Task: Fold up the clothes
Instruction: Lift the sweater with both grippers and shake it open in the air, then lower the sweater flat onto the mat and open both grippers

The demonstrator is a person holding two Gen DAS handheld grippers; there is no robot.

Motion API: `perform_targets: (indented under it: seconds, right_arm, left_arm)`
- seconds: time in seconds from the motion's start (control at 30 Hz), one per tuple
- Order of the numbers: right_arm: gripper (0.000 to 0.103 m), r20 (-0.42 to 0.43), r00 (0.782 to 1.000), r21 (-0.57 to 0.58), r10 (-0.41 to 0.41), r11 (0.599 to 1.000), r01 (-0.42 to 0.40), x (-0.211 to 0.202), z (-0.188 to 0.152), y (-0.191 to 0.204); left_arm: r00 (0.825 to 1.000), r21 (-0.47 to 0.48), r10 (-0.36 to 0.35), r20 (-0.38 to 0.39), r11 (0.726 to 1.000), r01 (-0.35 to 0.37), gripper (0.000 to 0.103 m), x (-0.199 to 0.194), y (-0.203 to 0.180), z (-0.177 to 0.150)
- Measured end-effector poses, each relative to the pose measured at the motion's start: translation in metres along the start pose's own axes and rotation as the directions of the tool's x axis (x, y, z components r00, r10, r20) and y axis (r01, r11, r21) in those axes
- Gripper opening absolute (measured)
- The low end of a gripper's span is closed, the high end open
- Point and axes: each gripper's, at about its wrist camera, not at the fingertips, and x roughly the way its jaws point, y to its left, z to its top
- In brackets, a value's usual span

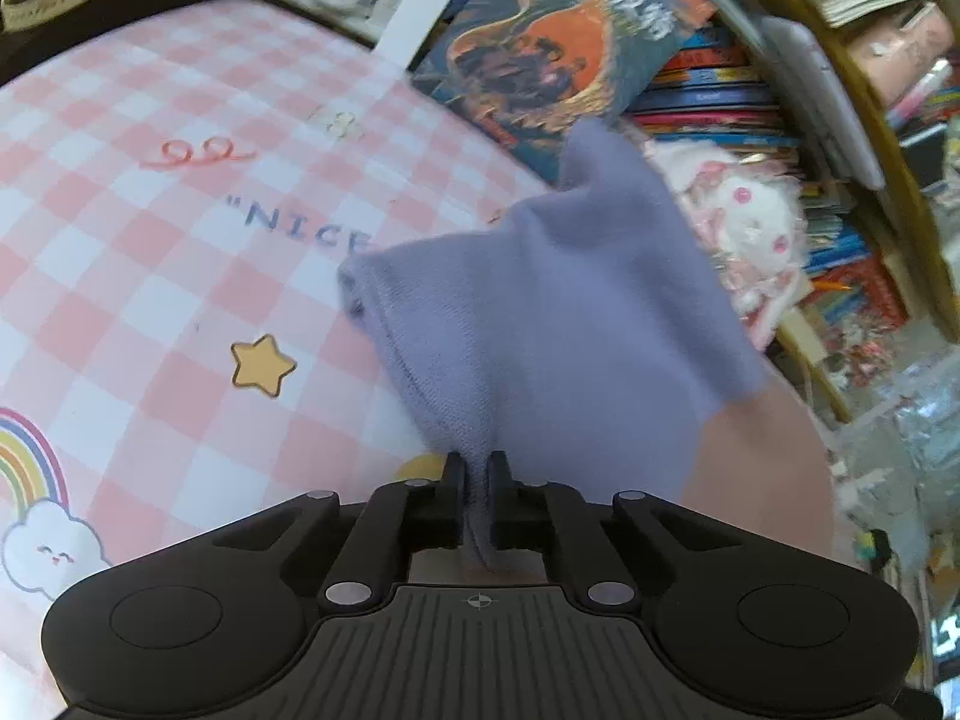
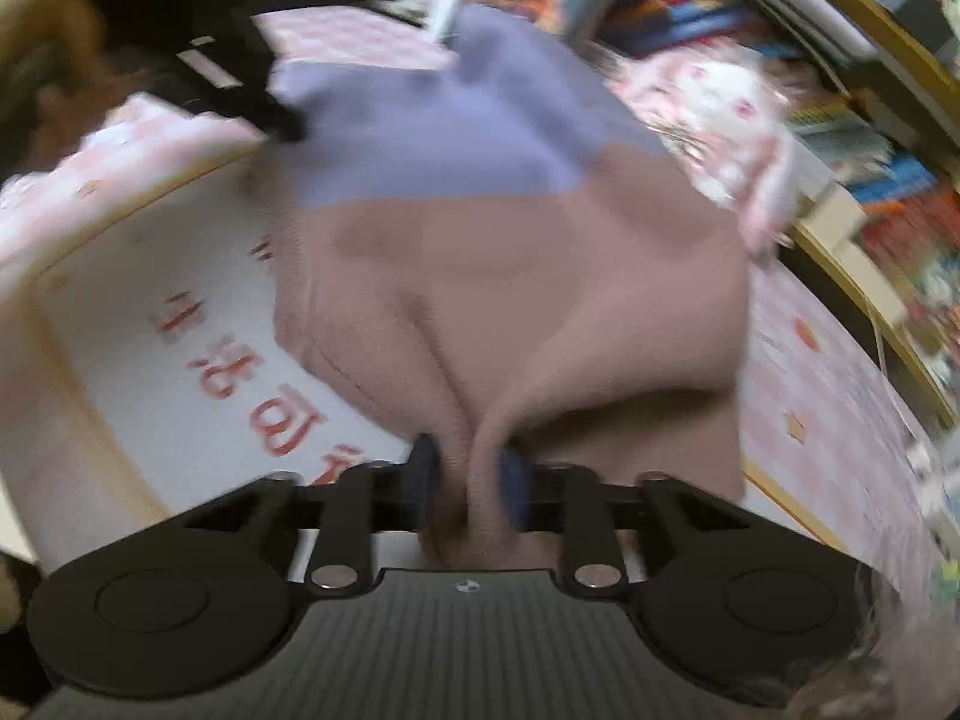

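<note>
1. The left gripper [image 1: 477,480] has its black jaws closed tight on the lilac end of a soft two-tone knit garment, lilac and dusty pink [image 1: 558,324].
2. The right gripper [image 2: 468,474] pinches the pink end of the same garment [image 2: 510,312], jaws almost together.
3. The cloth hangs lifted between both grippers, above a pink-and-white checked bedsheet printed with stars and rainbows [image 1: 150,276].
4. A white plush rabbit with pink bows [image 1: 750,228] sits far right, beside stacked colourful books [image 1: 714,102] (the right view is heavily blurred).

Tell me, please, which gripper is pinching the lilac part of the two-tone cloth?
The left gripper: lilac fabric runs between its fingers. The right gripper instead clamps the dusty-pink part.
</note>
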Motion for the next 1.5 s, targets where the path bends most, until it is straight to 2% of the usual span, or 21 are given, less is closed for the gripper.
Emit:
perform_targets:
  seconds: [0.13, 0.23, 0.3, 0.37, 0.43, 0.53, 0.6, 0.63, 0.67, 0.73, 0.77, 0.8, 0.87, 0.93, 0.97, 1.0, 1.03, 1.27, 1.37, 1.43, 1.5]
  right_arm:
    - [0.016, 0.067, 0.991, 0.080, -0.117, 0.991, 0.112, -0.016, 0.012, -0.015]
    - [0.016, 0.208, 0.957, 0.132, -0.202, 0.975, 0.177, -0.056, 0.030, -0.031]
    - [0.015, 0.336, 0.914, 0.146, -0.229, 0.971, 0.190, -0.094, 0.040, -0.039]
    - [0.015, 0.456, 0.853, 0.161, -0.254, 0.966, 0.201, -0.133, 0.051, -0.046]
    - [0.015, 0.568, 0.776, 0.178, -0.275, 0.961, 0.210, -0.171, 0.061, -0.053]
    - [0.016, 0.714, 0.632, 0.206, -0.299, 0.954, 0.219, -0.229, 0.077, -0.065]
    - [0.016, 0.795, 0.521, 0.225, -0.310, 0.949, 0.222, -0.267, 0.087, -0.072]
    - [0.016, 0.830, 0.462, 0.234, -0.313, 0.947, 0.222, -0.287, 0.093, -0.076]
    - [0.016, 0.855, 0.414, 0.242, -0.313, 0.946, 0.215, -0.303, 0.097, -0.080]
    - [0.016, 0.850, 0.444, 0.245, -0.282, 0.959, 0.141, -0.306, 0.099, -0.092]
    - [0.016, 0.825, 0.501, 0.250, -0.262, 0.964, 0.093, -0.296, 0.102, -0.101]
    - [0.016, 0.792, 0.562, 0.258, -0.239, 0.965, 0.048, -0.285, 0.105, -0.110]
    - [0.016, 0.658, 0.729, 0.280, -0.187, 0.960, -0.007, -0.239, 0.110, -0.124]
    - [0.016, 0.507, 0.844, 0.295, -0.178, 0.955, 0.025, -0.172, 0.105, -0.129]
    - [0.015, 0.423, 0.890, 0.300, -0.172, 0.953, 0.042, -0.139, 0.103, -0.132]
    - [0.001, 0.336, 0.927, 0.303, -0.165, 0.951, 0.059, -0.105, 0.100, -0.134]
    - [0.000, 0.259, 0.953, 0.304, -0.155, 0.950, 0.072, -0.076, 0.098, -0.137]
    - [0.001, 0.095, 0.995, 0.293, -0.041, 0.956, 0.012, -0.001, 0.064, -0.150]
    - [0.003, 0.025, 1.000, 0.290, 0.007, 0.957, -0.014, 0.031, 0.050, -0.155]
    - [0.015, 0.000, 1.000, 0.280, 0.029, 0.960, -0.027, 0.038, 0.045, -0.152]
    - [0.045, -0.020, 0.999, 0.283, 0.041, 0.959, -0.033, 0.044, 0.037, -0.152]
  left_arm:
    - [0.983, 0.062, -0.133, 0.123, 0.990, 0.126, 0.004, -0.037, -0.020, 0.013]
    - [0.925, 0.162, -0.263, 0.276, 0.961, 0.225, 0.004, -0.085, -0.052, 0.033]
    - [0.846, 0.239, -0.360, 0.393, 0.929, 0.284, 0.004, -0.124, -0.073, 0.044]
    - [0.736, 0.325, -0.457, 0.499, 0.886, 0.330, 0.004, -0.165, -0.093, 0.053]
    - [0.605, 0.414, -0.549, 0.577, 0.835, 0.363, 0.004, -0.207, -0.110, 0.060]
    - [0.445, 0.509, -0.634, 0.632, 0.773, 0.379, 0.005, -0.251, -0.131, 0.067]
    - [0.387, 0.545, -0.661, 0.643, 0.749, 0.376, 0.005, -0.263, -0.139, 0.069]
    - [0.383, 0.549, -0.662, 0.644, 0.749, 0.371, 0.006, -0.264, -0.143, 0.072]
    - [0.397, 0.543, -0.654, 0.644, 0.756, 0.365, 0.006, -0.261, -0.146, 0.074]
    - [0.488, 0.496, -0.603, 0.631, 0.797, 0.343, 0.007, -0.240, -0.147, 0.082]
    - [0.559, 0.458, -0.560, 0.611, 0.827, 0.328, 0.008, -0.221, -0.145, 0.088]
    - [0.653, 0.409, -0.497, 0.571, 0.862, 0.299, 0.010, -0.194, -0.140, 0.093]
    - [0.841, 0.309, -0.315, 0.439, 0.932, 0.188, 0.012, -0.126, -0.126, 0.101]
    - [0.959, 0.239, -0.109, 0.261, 0.970, 0.046, 0.013, -0.059, -0.105, 0.097]
    - [0.981, 0.220, -0.010, 0.194, 0.975, -0.034, 0.013, -0.035, -0.094, 0.088]
    - [0.988, 0.214, 0.071, 0.140, 0.972, -0.100, 0.014, -0.018, -0.085, 0.079]
    - [0.988, 0.211, 0.115, 0.106, 0.968, -0.135, 0.016, -0.009, -0.078, 0.069]
    - [0.971, 0.141, 0.201, 0.127, 0.966, -0.218, 0.043, -0.023, -0.044, 0.036]
    - [0.965, 0.129, 0.231, 0.126, 0.960, -0.247, 0.046, -0.034, -0.033, 0.019]
    - [0.962, 0.141, 0.249, 0.112, 0.954, -0.263, 0.047, -0.037, -0.032, 0.005]
    - [0.960, 0.154, 0.261, 0.099, 0.949, -0.274, 0.047, -0.037, -0.034, -0.012]
